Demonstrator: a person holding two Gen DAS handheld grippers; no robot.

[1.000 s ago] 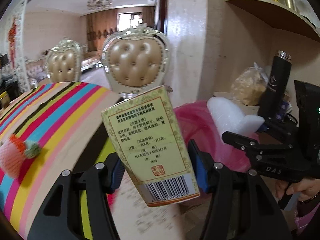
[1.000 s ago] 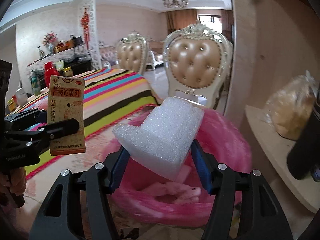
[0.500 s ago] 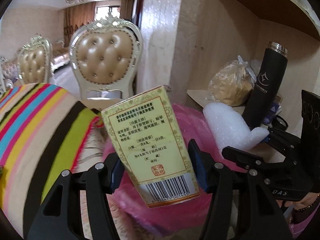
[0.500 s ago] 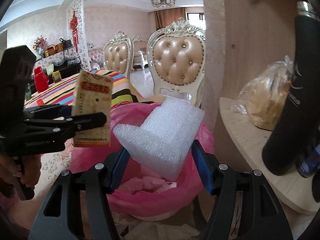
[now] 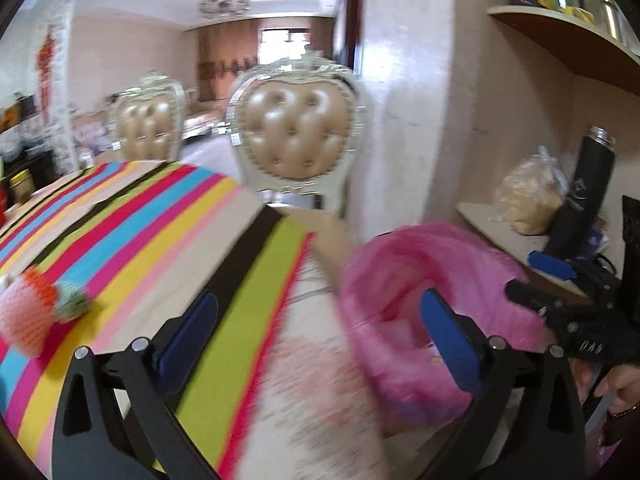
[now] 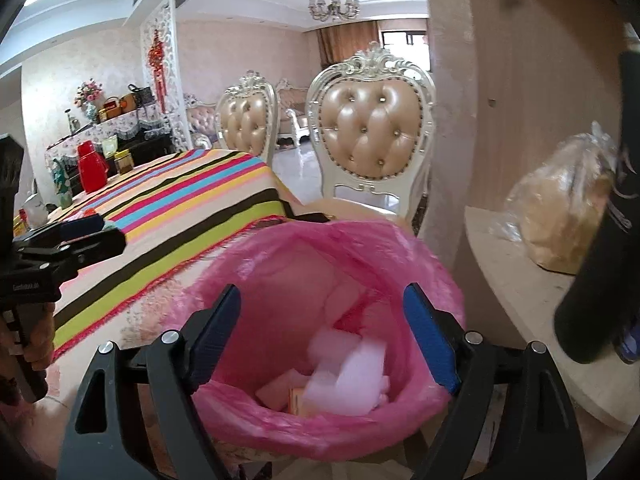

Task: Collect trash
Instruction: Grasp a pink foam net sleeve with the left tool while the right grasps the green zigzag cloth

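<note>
A bin lined with a pink bag (image 6: pixel 420 272) stands beside the table; it also shows in the left wrist view (image 5: pixel 400 264). Inside it lie the white foam block (image 6: pixel 348 376) and the edge of the yellow box (image 6: pixel 298 398). My right gripper (image 6: pixel 324 336) is open and empty right above the bin mouth. My left gripper (image 5: pixel 320 340) is open and empty over the table's edge, left of the bin. A pink and orange foam fruit net (image 5: pixel 28 316) lies on the striped tablecloth (image 5: pixel 132 236) at the left.
Two padded chairs (image 5: pixel 296 148) stand behind the table. A side shelf (image 6: pixel 520 280) at the right holds a black flask (image 6: pixel 604 240) and a bagged loaf (image 6: pixel 560 216). A red flask (image 6: pixel 90 172) and jars stand at the table's far end.
Both grippers opened. The yellow box left my left gripper and the foam block left my right gripper; both now lie in the pink bin. The left gripper swung back toward the table.
</note>
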